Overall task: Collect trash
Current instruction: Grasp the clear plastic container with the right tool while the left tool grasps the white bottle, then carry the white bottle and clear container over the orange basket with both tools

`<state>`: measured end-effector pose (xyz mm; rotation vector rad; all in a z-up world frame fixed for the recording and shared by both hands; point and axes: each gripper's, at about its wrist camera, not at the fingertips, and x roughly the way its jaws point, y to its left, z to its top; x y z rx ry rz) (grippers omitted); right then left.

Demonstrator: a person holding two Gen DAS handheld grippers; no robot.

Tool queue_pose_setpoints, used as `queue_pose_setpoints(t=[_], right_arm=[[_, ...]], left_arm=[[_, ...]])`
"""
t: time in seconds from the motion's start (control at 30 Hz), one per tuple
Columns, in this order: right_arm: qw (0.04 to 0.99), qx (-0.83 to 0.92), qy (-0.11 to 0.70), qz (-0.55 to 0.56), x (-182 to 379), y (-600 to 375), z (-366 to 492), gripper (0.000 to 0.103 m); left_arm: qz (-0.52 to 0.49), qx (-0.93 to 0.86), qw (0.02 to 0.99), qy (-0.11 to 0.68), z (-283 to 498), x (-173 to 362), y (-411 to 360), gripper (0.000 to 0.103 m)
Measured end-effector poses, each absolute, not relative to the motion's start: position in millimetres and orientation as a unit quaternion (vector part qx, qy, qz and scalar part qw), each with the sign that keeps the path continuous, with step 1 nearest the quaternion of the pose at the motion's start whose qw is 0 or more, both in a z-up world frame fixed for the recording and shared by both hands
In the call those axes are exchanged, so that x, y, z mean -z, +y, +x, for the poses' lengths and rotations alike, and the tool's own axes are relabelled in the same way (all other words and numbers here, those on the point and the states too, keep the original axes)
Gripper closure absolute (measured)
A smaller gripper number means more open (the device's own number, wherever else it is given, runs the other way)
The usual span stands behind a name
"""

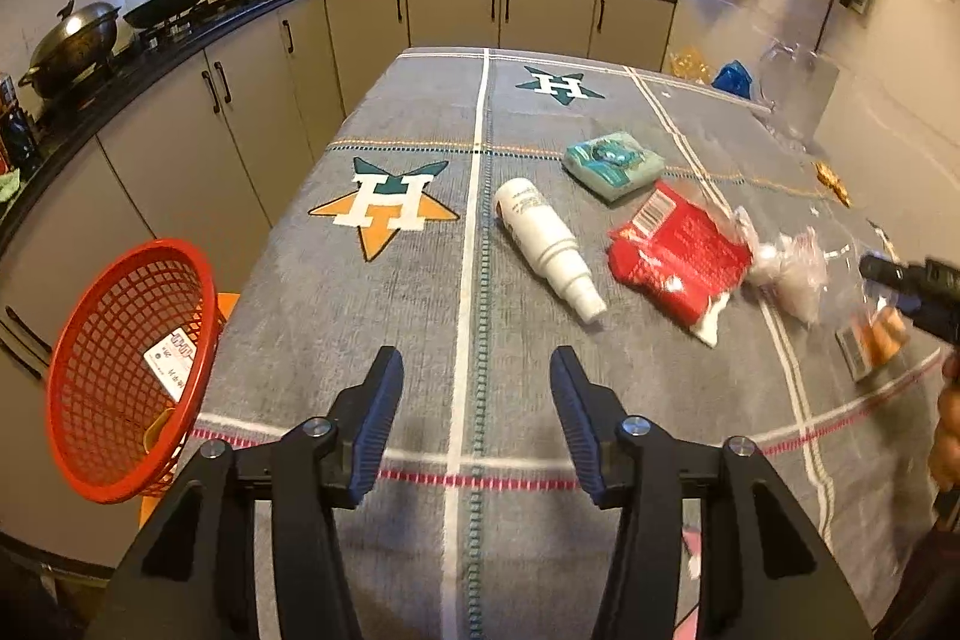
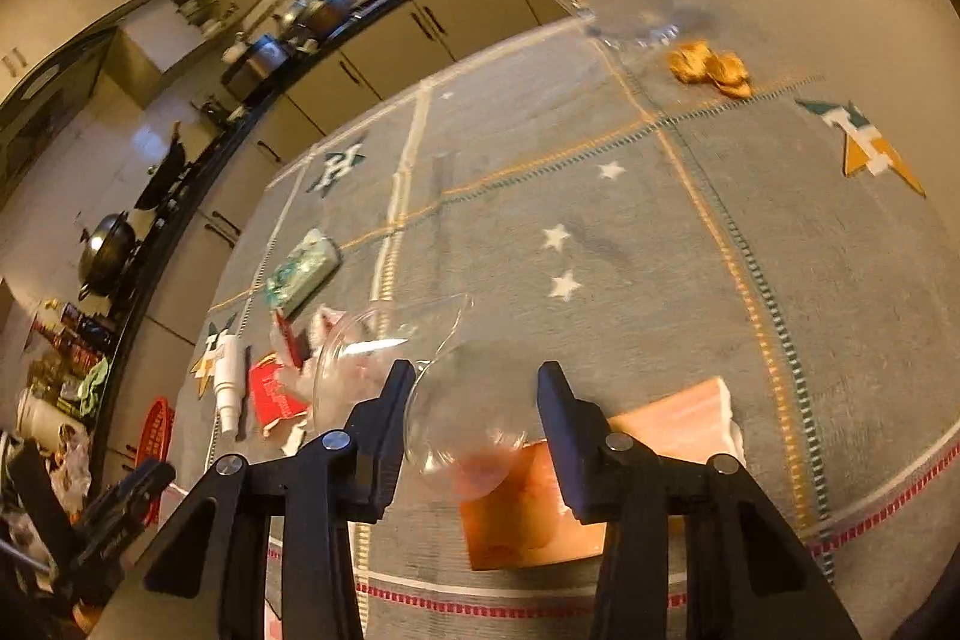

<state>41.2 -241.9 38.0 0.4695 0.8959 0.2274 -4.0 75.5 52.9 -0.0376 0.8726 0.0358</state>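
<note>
Left tool [image 1: 477, 388] apart above table [image 1: 336, 292], right tool [image 2: 474, 403] apart around clear cup [image 2: 420, 388] (not clamped), red basket [image 1: 120, 370] at left edge, white bottle [image 1: 549, 244]

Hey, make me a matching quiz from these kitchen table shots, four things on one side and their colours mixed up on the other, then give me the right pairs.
Things:
1. spray bottle, lying on the tablecloth
2. mesh basket, at the table's left edge
3. tissue pack, beyond the bottle
4. snack wrapper, right of the bottle

Colours:
A. red with a white end and a barcode
B. teal green
C. white
D. orange-red

Pairs: 1-C, 2-D, 3-B, 4-A
</note>
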Motion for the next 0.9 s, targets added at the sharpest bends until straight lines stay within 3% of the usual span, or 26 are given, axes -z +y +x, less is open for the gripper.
queue_pose_setpoints(t=[0.27, 0.6, 0.77, 0.9], right_arm=[[0.91, -0.133, 0.329, 0.213, -69.5, -231.1, 15.7, 0.059], [0.913, -0.183, 0.314, 0.186, -70.7, -197.1, 8.7, 0.059], [0.906, -0.186, 0.324, 0.199, -63.6, -201.1, 12.5, 0.059], [0.907, -0.19, 0.325, 0.19, -63.2, -197.5, 12.8, 0.059]], left_arm=[[-0.059, -0.022, 0.902, 0.426, 37.2, -53.8, 72.5, 0.049], [-0.068, -0.042, 0.895, 0.438, 88.2, -33.6, 56.5, 0.049], [-0.065, -0.032, 0.887, 0.456, 102.1, -20.9, 51.0, 0.069], [-0.055, -0.031, 0.887, 0.457, 101.2, -16.1, 47.9, 0.072]])
